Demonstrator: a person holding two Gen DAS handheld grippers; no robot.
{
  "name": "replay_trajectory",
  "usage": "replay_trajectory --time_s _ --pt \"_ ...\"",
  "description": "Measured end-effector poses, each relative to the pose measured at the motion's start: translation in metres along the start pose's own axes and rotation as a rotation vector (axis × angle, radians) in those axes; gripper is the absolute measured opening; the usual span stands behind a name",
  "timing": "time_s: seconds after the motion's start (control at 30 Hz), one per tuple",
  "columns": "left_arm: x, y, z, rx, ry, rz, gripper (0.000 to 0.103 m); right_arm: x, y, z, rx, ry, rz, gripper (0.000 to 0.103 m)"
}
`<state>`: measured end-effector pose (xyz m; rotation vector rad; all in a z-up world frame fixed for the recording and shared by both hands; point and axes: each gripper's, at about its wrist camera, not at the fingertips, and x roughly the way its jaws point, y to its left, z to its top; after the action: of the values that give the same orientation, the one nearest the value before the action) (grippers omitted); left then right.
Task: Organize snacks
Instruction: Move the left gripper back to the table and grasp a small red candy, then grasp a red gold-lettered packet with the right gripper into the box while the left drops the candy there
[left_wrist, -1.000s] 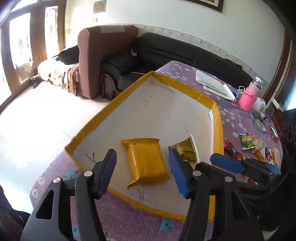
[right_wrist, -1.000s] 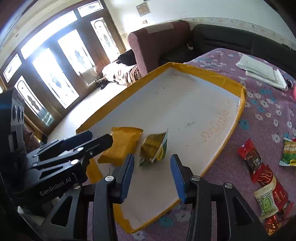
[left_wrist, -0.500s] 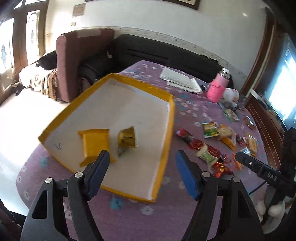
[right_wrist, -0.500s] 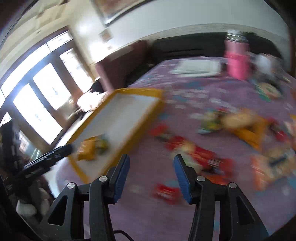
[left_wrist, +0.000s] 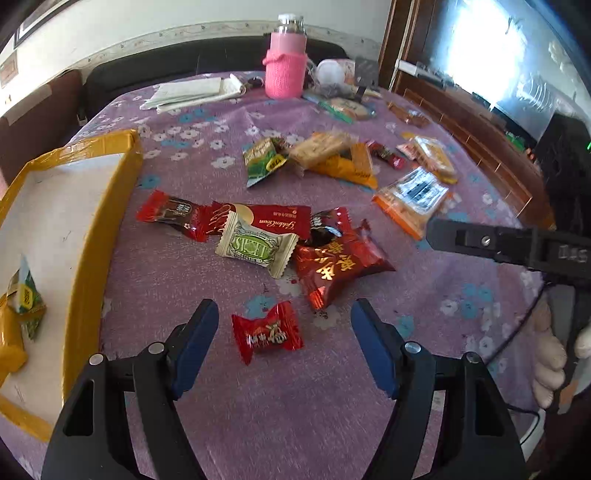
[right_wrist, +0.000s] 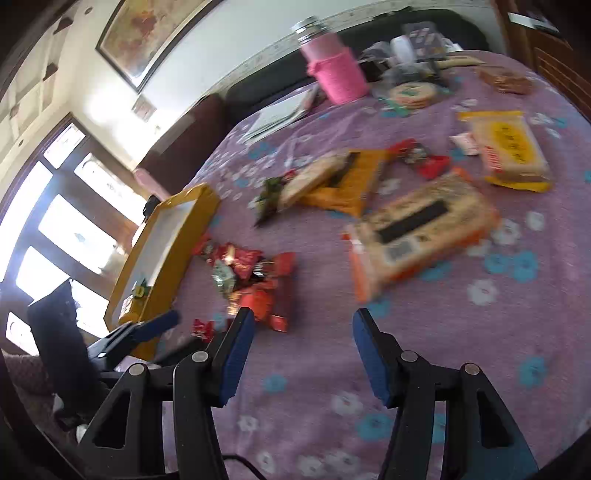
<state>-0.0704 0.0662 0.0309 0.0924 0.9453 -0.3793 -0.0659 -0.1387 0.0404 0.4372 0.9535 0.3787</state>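
Note:
My left gripper is open and empty, its fingers either side of a small red candy packet on the purple cloth. Ahead lie a cream-green packet, a large red packet and other red wrappers. The yellow-rimmed tray is at the left and holds a yellow packet and a green one. My right gripper is open and empty above bare cloth, with an orange cracker pack ahead of it. The right gripper also shows at the right of the left wrist view.
A pink bottle, papers and small clutter stand at the table's far side. More snack packs lie mid-table, and a yellow cracker pack at the right. A dark sofa is behind the table.
Both grippers have swung away from the tray to the right, toward the loose snacks. The left now straddles the small red candy; the right faces the cracker packs.

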Motion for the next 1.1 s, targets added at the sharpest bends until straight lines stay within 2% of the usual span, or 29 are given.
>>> replay_trajectory --time_s 0.07,0.13,0.17,0.2,0.37,0.43,0.53,0.57,0.6,0.7,0.83,0.87,0.9,0.93,0.97,1.1 --pt "0.014 -0.003 0.003 0.004 0.031 0.009 0.074 0.01 0.014 0.005 -0.039 0.001 0.008 0.058" --pt "0.018 -0.005 0.002 0.011 0.046 0.006 0.054 0.019 0.024 0.011 -0.075 0.004 0.009 0.058" --pt "0.019 -0.007 0.001 0.017 0.053 0.006 0.035 0.026 0.03 0.013 -0.092 0.011 0.008 0.058" --pt "0.017 -0.007 -0.001 0.024 0.048 0.006 0.032 0.031 0.036 0.015 -0.124 0.023 0.005 0.058" --pt "-0.002 0.002 -0.018 0.007 0.038 -0.072 0.032 0.056 0.052 0.027 -0.238 0.063 -0.012 0.059" --pt "-0.008 0.006 -0.023 -0.008 0.036 -0.095 0.033 0.068 0.055 0.028 -0.266 0.113 -0.013 0.059" --pt "-0.017 0.012 -0.028 -0.01 0.016 -0.098 0.05 0.076 0.064 0.02 -0.354 0.151 -0.011 0.059" --pt "-0.018 0.015 -0.029 -0.01 0.008 -0.095 0.06 0.078 0.068 0.015 -0.391 0.162 -0.02 0.06" --pt "-0.018 0.017 -0.03 -0.006 0.004 -0.092 0.064 0.08 0.072 0.01 -0.424 0.172 -0.031 0.064" --pt "-0.011 0.019 -0.028 -0.024 0.029 -0.085 0.064 0.087 0.081 0.001 -0.49 0.186 -0.063 0.066" --pt "-0.008 0.003 -0.031 0.011 0.046 -0.101 0.064 0.092 0.083 -0.002 -0.481 0.19 -0.078 0.066" --pt "-0.007 -0.002 -0.032 0.025 0.052 -0.086 0.06 0.091 0.083 -0.003 -0.48 0.19 -0.081 0.065" --pt "-0.007 -0.005 -0.033 0.037 0.046 -0.048 0.044 0.091 0.083 -0.004 -0.477 0.189 -0.083 0.054" --pt "-0.008 -0.007 -0.034 0.041 0.043 -0.01 0.034 0.091 0.082 -0.004 -0.467 0.192 -0.089 0.032" --pt "-0.009 -0.004 -0.034 0.023 0.044 -0.007 0.022 0.092 0.081 -0.004 -0.456 0.203 -0.087 0.032" --pt "-0.016 0.01 -0.039 -0.055 0.03 -0.036 0.019 0.083 0.076 -0.006 -0.414 0.17 -0.078 0.031"
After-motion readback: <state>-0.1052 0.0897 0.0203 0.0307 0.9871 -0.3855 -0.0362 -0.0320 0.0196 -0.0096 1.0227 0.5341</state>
